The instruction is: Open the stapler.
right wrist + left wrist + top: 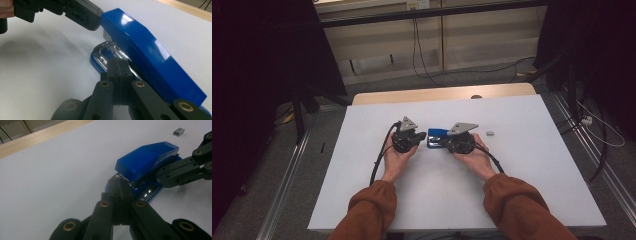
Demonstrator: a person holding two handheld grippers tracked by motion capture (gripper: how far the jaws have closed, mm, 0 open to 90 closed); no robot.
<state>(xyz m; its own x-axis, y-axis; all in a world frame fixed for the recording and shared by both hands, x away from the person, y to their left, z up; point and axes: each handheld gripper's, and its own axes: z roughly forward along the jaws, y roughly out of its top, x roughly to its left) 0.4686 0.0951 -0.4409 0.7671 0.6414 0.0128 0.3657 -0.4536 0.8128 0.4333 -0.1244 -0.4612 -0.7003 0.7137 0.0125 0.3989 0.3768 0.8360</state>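
My left gripper (120,191) is clenched with nothing between its jaws, tips against the front end of the glossy blue plastic stapler (147,161). My right gripper (119,68), equally clenched, presses the stapler's metal base from the opposite side. The stapler lies mid-table, long axis running between both hands; forearms converge low.

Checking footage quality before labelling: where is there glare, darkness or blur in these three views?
High view: dim, both sides black, blue stapler small and soft. Left gripper view: bright highlights on the stapler's metal front, nearest links of the left gripper blurred. Right gripper view: white glare patches on the stapler's top, links of the right gripper out of focus.
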